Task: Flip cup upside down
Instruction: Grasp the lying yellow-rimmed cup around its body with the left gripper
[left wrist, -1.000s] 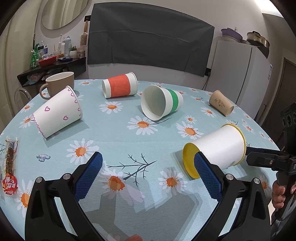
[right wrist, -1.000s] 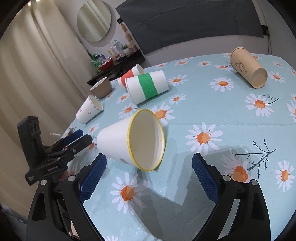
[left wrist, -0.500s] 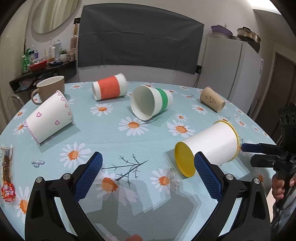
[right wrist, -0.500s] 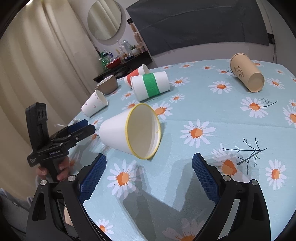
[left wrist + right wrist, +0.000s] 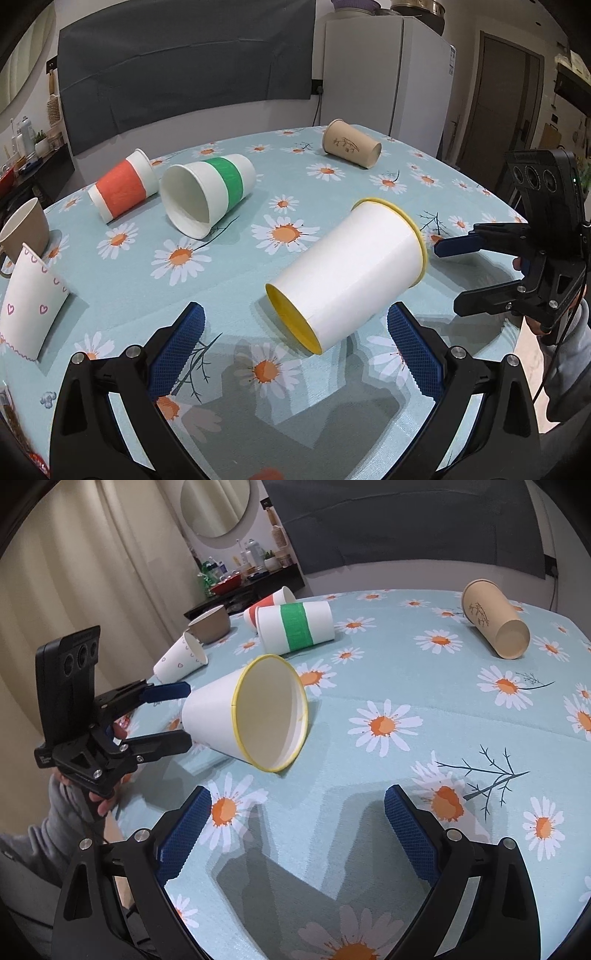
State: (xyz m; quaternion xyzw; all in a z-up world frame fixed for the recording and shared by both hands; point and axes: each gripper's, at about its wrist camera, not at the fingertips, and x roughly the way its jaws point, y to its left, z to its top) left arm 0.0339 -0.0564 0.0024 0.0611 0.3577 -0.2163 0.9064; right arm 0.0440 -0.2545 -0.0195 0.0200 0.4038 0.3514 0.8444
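Note:
A white paper cup with a yellow rim and yellow base [image 5: 351, 273] lies on its side on the daisy tablecloth; it also shows in the right wrist view [image 5: 251, 712], its open mouth facing that camera. My left gripper [image 5: 295, 347] is open and empty, its blue pads just short of the cup's base, one on either side. Seen from the right wrist view, the left gripper [image 5: 177, 716] is at the cup's base end. My right gripper [image 5: 295, 830] is open and empty, a little back from the cup's mouth. In the left wrist view the right gripper [image 5: 458, 273] sits beside the cup's rim.
Other cups lie on their sides: green-banded [image 5: 210, 199], orange-banded [image 5: 122, 190], brown printed [image 5: 351, 147], white with pink hearts [image 5: 29, 306]. A brown mug [image 5: 22, 232] stands at the left edge. The table's edge [image 5: 517, 332] runs close by on the right.
My left gripper has moved right and closer to the yellow-rimmed cup, now bracketing its base end. My right gripper has drawn a little closer to the cup's mouth. The cup still lies on its side.

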